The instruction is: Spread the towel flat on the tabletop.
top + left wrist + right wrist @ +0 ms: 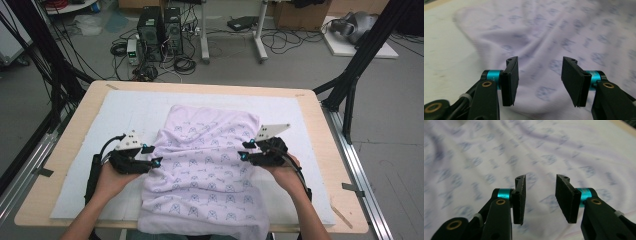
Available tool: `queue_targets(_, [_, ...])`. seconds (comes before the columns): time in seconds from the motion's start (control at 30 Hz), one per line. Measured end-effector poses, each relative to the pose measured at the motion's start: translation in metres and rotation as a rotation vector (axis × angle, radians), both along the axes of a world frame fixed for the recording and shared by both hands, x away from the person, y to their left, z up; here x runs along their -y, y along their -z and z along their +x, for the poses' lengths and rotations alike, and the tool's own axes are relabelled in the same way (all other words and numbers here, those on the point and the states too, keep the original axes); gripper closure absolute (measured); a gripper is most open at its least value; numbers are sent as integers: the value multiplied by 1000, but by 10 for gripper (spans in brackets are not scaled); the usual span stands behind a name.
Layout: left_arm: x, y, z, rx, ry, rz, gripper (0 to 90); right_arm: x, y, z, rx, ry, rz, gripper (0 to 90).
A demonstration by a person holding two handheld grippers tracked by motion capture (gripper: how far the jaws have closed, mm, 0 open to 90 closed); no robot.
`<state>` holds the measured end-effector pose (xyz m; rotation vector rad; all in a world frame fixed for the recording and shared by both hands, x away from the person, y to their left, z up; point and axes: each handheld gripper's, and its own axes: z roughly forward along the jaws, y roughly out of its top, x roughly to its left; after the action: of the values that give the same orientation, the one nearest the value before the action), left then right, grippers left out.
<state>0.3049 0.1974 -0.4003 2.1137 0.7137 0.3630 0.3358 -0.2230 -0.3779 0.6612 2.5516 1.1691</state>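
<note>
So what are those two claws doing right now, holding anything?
Left gripper: open, holding nothing, over the lilac patterned cloth.
Right gripper: open, holding nothing.

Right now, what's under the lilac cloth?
The cloth lies on a white pad that covers the wooden table. Its near edge hangs over the table's front. Whatever else might sit beneath it is covered.
</note>
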Motion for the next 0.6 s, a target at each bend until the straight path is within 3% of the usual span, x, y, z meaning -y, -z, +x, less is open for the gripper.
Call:
queue_targets(0.1, [8,10,-9,-3,69,75,478,-2,10,-19,-18,-55,-25,578])
queue_targets(0.13, [11,14,-11,7,79,93,482,-2,15,-24,-31,-72,-27,578])
queue_targets(0.23, [14,26,-10,-23,96,128,540,-3,34,-32,-67,-82,-89,579])
queue_targets(0.3, [18,34,-8,-49,131,167,696,-3,46,-31,-98,-82,-113,612])
queue_targets(0.37, [19,36,-6,-51,149,149,817,-4,55,-30,-109,-83,-138,693])
queue_targets(0.43, [19,35,-3,-53,138,147,866,-5,56,-29,-126,-87,-122,821])
queue_targets(0.53, [17,29,5,-23,86,116,872,-9,52,-26,-99,-95,-150,845])
queue_targets(0.6, [13,23,13,-1,39,69,875,-9,46,-23,-68,-75,-144,846])
